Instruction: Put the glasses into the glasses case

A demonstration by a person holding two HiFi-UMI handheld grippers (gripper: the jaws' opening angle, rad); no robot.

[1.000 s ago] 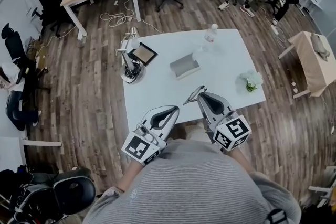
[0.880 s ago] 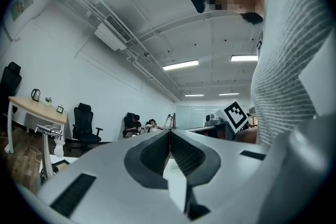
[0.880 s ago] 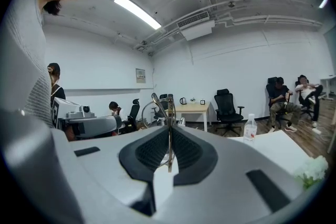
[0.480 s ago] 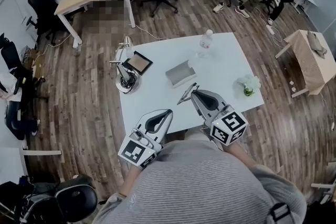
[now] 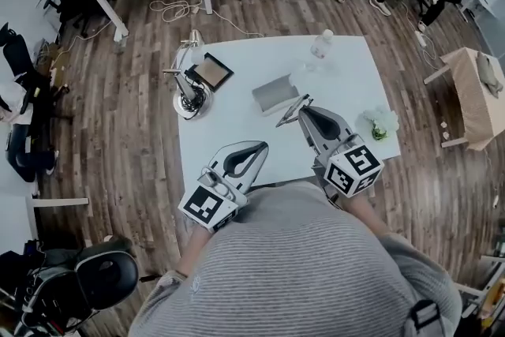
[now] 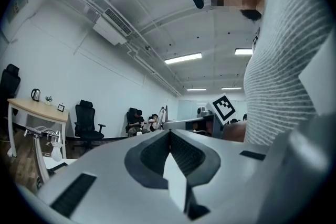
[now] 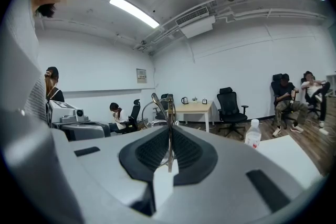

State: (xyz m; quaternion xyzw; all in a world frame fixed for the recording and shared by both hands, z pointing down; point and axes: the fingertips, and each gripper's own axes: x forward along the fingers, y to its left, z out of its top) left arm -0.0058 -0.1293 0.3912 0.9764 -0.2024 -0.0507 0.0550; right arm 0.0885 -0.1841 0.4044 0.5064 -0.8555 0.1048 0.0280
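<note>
Right tongs pinch the glasses near the glasses case; left tongs pressed together, empty.

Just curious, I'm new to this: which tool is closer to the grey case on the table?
Right. The right tool, shut on the glasses, hovers just beside the glasses case; the left tool, shut and empty, sits back near the front edge of the table.

Thin metal glasses upright between the closed right tongs
</note>
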